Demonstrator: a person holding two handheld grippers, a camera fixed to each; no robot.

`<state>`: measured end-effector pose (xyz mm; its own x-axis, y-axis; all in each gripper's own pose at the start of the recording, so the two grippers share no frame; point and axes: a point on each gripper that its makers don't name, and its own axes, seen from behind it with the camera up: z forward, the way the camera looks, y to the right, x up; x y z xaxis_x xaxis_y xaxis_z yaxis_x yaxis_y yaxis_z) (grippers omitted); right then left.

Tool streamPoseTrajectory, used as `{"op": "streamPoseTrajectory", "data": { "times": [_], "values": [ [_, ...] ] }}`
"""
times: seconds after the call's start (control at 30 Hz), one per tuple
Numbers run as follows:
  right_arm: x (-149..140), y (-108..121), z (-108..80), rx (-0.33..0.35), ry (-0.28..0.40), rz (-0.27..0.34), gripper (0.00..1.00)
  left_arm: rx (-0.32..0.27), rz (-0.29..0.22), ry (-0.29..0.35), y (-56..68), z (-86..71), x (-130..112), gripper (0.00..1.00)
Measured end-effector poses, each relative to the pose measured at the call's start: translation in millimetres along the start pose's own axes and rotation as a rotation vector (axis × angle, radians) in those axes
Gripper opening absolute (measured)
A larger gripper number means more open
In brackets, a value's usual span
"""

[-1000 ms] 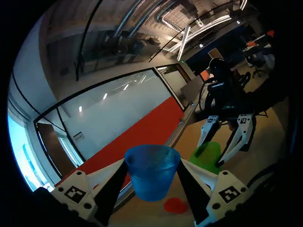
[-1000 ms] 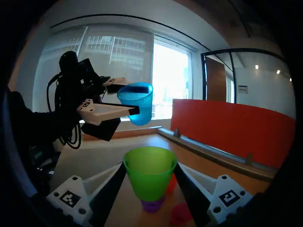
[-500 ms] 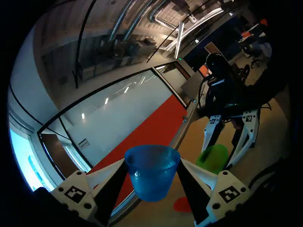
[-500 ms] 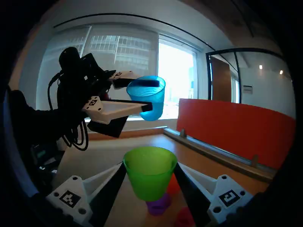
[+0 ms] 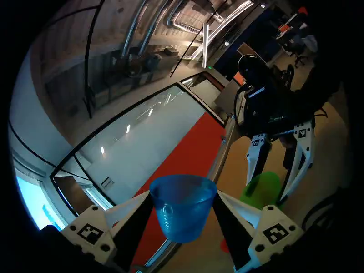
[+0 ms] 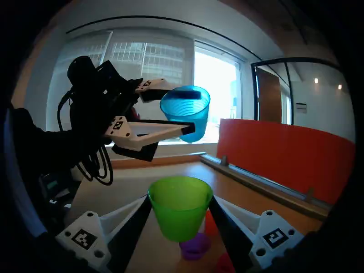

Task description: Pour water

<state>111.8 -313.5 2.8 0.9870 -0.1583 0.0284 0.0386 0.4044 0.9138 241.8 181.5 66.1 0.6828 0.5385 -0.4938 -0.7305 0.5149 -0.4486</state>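
Fingers of the left gripper (image 5: 182, 214) pinch the blue cup (image 6: 185, 109), raised above and beside the green cup (image 6: 180, 207) pinched by the right gripper (image 6: 180, 218). Centre the blue rim over the green mouth, then tip slowly.

In the right gripper view the green cup (image 6: 180, 207) hides the upper part of a purple cup (image 6: 194, 246) and most of an orange thing (image 6: 209, 222). In the left gripper view a finger of the left claw (image 5: 182, 196) covers all but a sliver of a red thing (image 5: 224, 246). Whether the blue cup (image 5: 183, 209) holds water cannot be told.
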Motion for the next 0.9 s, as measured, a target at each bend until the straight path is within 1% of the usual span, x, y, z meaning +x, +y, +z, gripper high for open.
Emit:
{"op": "streamPoseTrajectory", "data": {
  "times": [0.3,0.6,0.9],
  "values": [
    [0,-1,2.7,0.003,0.008,0.002,0.91,0.004,0.051,-0.001,-2.6,2.6,2,0.85],
    [5,-3,6.1,0.008,0.015,0.004,0.91,-0.004,0.103,-0.003,0.3,7.8,3,0.85],
    [6,-1,6.4,0.006,0.017,0.006,0.91,0.000,0.158,0.002,-0.1,12.3,8,0.85]
  ]
}}
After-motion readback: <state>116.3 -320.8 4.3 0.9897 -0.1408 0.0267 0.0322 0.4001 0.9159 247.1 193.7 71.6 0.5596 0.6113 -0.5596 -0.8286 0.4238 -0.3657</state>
